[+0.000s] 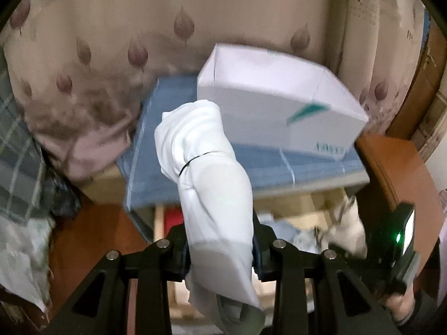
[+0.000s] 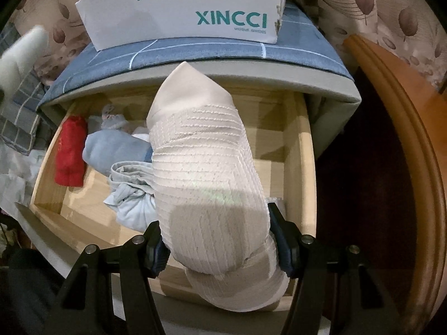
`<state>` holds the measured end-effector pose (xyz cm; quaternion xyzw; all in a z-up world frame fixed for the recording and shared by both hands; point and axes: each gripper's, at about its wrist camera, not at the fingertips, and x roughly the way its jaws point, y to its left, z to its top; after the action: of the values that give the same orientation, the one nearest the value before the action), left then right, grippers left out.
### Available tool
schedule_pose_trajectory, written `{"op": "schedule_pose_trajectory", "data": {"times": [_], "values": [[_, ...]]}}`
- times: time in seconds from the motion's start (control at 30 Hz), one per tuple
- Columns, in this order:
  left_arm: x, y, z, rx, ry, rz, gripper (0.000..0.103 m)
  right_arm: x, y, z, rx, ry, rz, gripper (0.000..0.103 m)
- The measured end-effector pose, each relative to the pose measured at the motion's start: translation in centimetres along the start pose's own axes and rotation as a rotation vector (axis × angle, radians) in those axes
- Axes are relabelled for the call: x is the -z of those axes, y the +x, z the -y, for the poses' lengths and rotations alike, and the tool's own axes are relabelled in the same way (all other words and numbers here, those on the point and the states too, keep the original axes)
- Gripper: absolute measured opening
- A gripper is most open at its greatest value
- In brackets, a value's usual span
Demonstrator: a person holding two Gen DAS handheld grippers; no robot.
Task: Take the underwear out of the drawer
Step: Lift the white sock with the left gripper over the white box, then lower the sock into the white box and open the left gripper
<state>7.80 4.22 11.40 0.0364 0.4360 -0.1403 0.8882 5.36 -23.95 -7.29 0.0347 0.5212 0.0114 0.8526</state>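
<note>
Right, L wrist view first: left gripper (image 1: 220, 254) is clamped on a white rolled garment (image 1: 206, 184), pads pressing both sides of the roll low down, most of it sticking up past the fingertips, a thin dark band round its middle. It's held up in the air, in front of the blue checked cloth (image 1: 167, 128) on the cabinet top w/ the white box (image 1: 268, 92) on it. Picture is blurred. Bottom right of this view shows the right gripper's body w/ a green light and a hand under it; the drawer is only partly visible behind the roll.

R wrist view: right gripper (image 2: 220, 248) is closed on a beige ribbed bundle (image 2: 206, 173), pads squeezing its lower part, tail of fabric hanging below the jaws. It sits right over the open wooden drawer (image 2: 303, 150). Still lying in the drawer: a red item (image 2: 69, 150), a pale blue roll (image 2: 111, 148) and a light grey crumpled piece (image 2: 131, 195), all toward the left side. White box reads XINCCI. White roll shows blurred at far left edge.

So both underwear pieces look gripped; white one seems clear of the drawer, beige one prob. just above it.

Doing it well, imo: keep squeeze steady on both, no loosening mid-lift, soft rolls slip. Lift beige straight up till the hanging tail clears the drawer's front edge, then move out. Watch the tail doesn't drag the grey piece along. Keep the two grippers apart so bundles don't knock together.
</note>
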Motion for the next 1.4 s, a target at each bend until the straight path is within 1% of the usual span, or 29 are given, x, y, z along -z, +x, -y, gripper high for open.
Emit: {"op": "schedule_pose_trajectory", "data": {"times": [0.07, 0.1, 0.17, 0.27, 0.33, 0.4, 0.53, 0.63, 0.7, 0.83, 1.0, 1.07, 1.23, 1.4], "values": [[-1.8, -0.8, 0.3, -0.006, 0.019, 0.039, 0.033, 0.0, 0.1, 0.0, -0.008, 0.004, -0.005, 0.058], [-3.4, -1.6, 0.5, -0.004, 0.035, 0.076, 0.033, 0.0, 0.1, 0.0, -0.007, 0.004, -0.004, 0.058], [-5.4, -2.2, 0.8, 0.004, 0.052, 0.123, 0.033, 0.0, 0.1, 0.0, -0.012, 0.002, -0.006, 0.058], [-9.6, -2.6, 1.5, 0.037, 0.087, 0.183, 0.033, 0.0, 0.0, 0.2, -0.02, 0.009, -0.006, 0.058], [-11.6, -2.2, 2.0, 0.051, 0.102, 0.194, 0.033, 0.0, 0.0, 0.6, -0.028, 0.016, -0.005, 0.058], [-13.8, -1.0, 2.6, 0.05, 0.112, 0.197, 0.033, 0.0, -0.1, 0.8, -0.034, 0.025, -0.004, 0.058], [-16.6, 2.9, 3.5, 0.062, 0.125, 0.144, 0.033, 0.0, -0.2, 1.1, -0.045, 0.038, -0.006, 0.058], [-17.7, 5.9, 3.9, 0.056, 0.124, 0.102, 0.033, 0.0, -0.1, 1.4, -0.055, 0.056, -0.009, 0.058], [-18.0, 8.4, 3.9, 0.058, 0.112, 0.047, 0.033, 0.0, -0.1, 1.5, -0.063, 0.062, -0.012, 0.058], [-17.8, 11.8, 3.7, 0.021, 0.096, -0.008, 0.033, 0.0, 0.0, 1.6, -0.073, 0.068, -0.014, 0.058], [-17.9, 13.8, 3.6, 0.021, 0.078, -0.032, 0.033, 0.0, 0.1, 1.6, -0.081, 0.073, -0.017, 0.059], [-17.9, 14.6, 4.0, 0.013, 0.093, -0.055, 0.033, 0.0, 0.1, 1.6, -0.082, 0.074, -0.015, 0.059], [-16.5, 16.9, 4.1, -0.021, 0.11, -0.131, 0.033, -0.1, 0.1, 1.8, -0.091, 0.082, -0.015, 0.059], [-15.4, 17.5, 4.3, -0.037, 0.13, -0.168, 0.034, -0.1, 0.1, 2.0, -0.1, 0.091, -0.018, 0.059]]}}
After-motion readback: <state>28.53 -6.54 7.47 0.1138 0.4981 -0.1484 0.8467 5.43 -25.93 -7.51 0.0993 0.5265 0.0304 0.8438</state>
